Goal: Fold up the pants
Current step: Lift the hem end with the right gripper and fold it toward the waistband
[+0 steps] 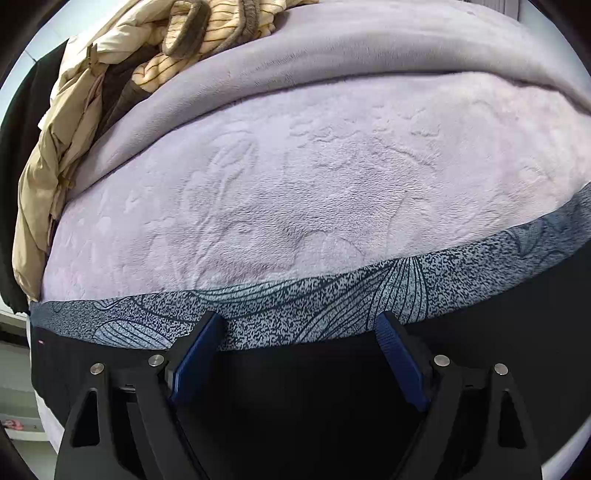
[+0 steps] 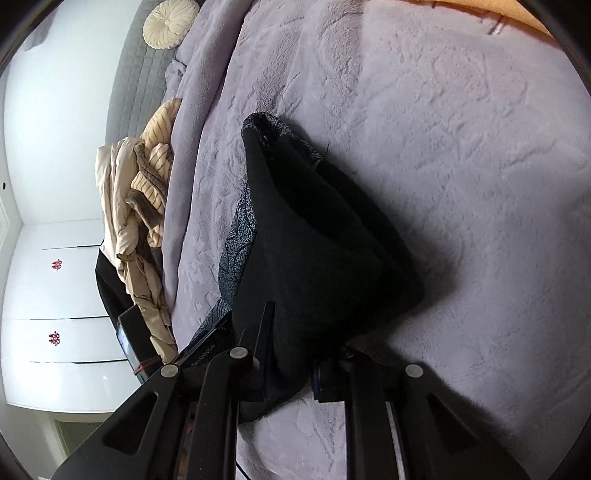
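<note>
We are clamping the right hand-held gripper [image 2: 295,354] onto a bunched edge of the black pants [image 2: 317,236], its jaws drawn in tight on the cloth, while the left hand-held gripper [image 1: 295,332] is hanging released, jaws standing wide, over the pants' far edge and gripping nothing. The bed [image 1: 314,177], spread with a lilac plush blanket, is carrying everything; the pants are lying across it, black outside with a speckled blue-grey lining [image 1: 332,302] turned up along one border. Off to the side a heap of beige clothing [image 2: 129,206] is resting against the blanket's edge, and a round cream cushion [image 2: 170,23] is sitting by the headboard.

To do this step well, we judge the left hand-held gripper should be coming down square onto the border and catching every layer, not the lining alone, matching the right hand's hold so the cloth lifts evenly and the fold line stays straight.

Hard to make out: the black fabric is swallowing its own creases, so we cannot tell waistband from hem, nor how many layers the right jaws are pinching. The right fingertips are buried in cloth, and the pants' full length is cut off in both views
</note>
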`<state>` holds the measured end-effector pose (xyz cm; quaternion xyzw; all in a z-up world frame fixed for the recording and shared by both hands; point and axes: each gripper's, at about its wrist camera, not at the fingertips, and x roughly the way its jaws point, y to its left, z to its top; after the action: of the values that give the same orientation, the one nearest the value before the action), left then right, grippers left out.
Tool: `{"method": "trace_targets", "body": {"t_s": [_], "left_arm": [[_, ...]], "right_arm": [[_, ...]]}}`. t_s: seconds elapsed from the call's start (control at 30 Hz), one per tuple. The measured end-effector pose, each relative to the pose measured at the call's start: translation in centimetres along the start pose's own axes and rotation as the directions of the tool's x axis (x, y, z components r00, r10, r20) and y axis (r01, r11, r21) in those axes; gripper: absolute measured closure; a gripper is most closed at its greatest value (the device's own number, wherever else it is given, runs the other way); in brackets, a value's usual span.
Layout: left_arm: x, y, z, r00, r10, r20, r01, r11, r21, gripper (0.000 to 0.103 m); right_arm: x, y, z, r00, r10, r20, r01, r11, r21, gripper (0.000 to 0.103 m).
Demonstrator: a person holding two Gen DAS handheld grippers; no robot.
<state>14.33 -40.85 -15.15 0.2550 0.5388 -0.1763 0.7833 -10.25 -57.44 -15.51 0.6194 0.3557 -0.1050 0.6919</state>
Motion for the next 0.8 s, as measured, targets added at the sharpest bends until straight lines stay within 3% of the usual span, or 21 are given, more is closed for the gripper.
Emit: {"method": "trace_targets", "body": {"t_s": [0.13,0.27,0.4,0.5,0.57,0.7,0.8], "left_arm": [[-3.0,2.7,-2.0,0.996,-0.084,-0.007,0.083,0.995,-0.052,0.016],[-3.0,0.8,-5.7,0.993,-0.113,-0.033,0.113,0.993,0.015,0.016],[-3.0,-1.7,-6.9,0.997,-0.069,0.024,0.066,0.993,0.094,0.016],[-3.9,0.2,-6.5,0.983,-0.182,-0.025,0.183,0.982,0.045,0.016],[-4.6,2.6,-6.8,0.977,-0.214,-0.007,0.214,0.977,0.020,0.016],[-6.7,8.3,-8.1,0.967,-0.254,0.031,0.254,0.967,0.009,0.016],[-7.6,13.0,-9.1,0.968,-0.245,0.051,0.246,0.969,-0.003,0.016]], "right_arm": [[0.2,-1.0,0.1,1.000,0.020,-0.010,-0.020,0.999,0.045,0.087],[-0.2,0.2,-0.1,1.000,-0.001,0.012,0.001,1.000,-0.009,0.088],[-1.3,4.2,-0.9,0.999,0.007,0.045,-0.001,0.992,-0.130,0.089],[-1.8,8.4,-2.1,0.996,-0.013,0.089,0.034,0.969,-0.243,0.089],[-2.1,10.7,-2.9,0.994,-0.018,0.112,0.050,0.957,-0.286,0.089],[-1.7,17.3,-6.9,0.982,-0.089,0.169,0.157,0.882,-0.445,0.089],[0.0,21.7,-10.7,0.970,-0.144,0.194,0.230,0.797,-0.559,0.089]]}}
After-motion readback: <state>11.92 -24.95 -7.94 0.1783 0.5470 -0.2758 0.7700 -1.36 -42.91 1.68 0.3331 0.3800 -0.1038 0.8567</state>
